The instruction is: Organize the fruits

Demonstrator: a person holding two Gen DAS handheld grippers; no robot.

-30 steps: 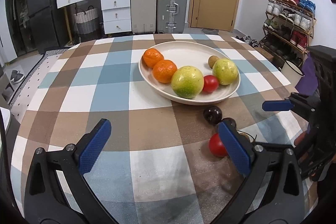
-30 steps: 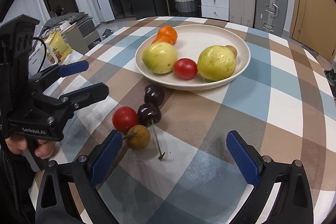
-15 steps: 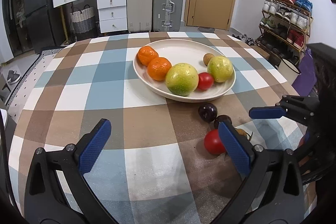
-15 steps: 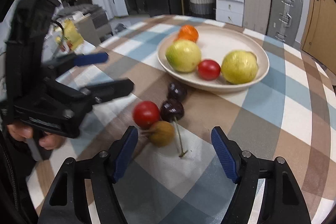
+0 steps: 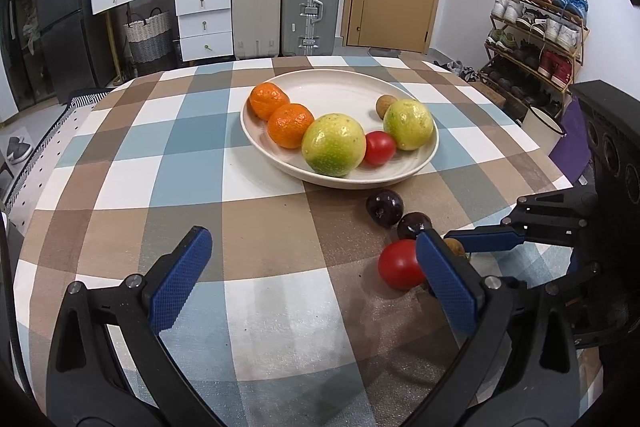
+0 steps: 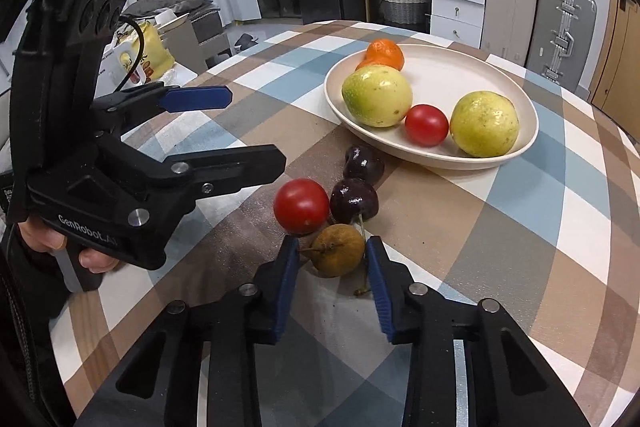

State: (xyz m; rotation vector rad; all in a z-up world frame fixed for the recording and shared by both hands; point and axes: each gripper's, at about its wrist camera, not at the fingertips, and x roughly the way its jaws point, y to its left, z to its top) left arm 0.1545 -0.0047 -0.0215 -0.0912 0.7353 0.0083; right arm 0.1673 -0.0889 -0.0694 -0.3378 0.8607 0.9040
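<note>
Right gripper (image 6: 332, 257) angles down at the small brown fruit (image 6: 338, 249) on the tabletop (image 6: 500, 247), fingers closing around it, pads nearly touching its sides. It lies nearest the gripper, so probably the first to go to the plate (image 6: 440, 79). The tomato (image 6: 301, 206) and dark cherries (image 6: 354, 201) crowd its far side. Left gripper (image 5: 312, 279) hovers idle, fingers spread, holding nothing.
</note>
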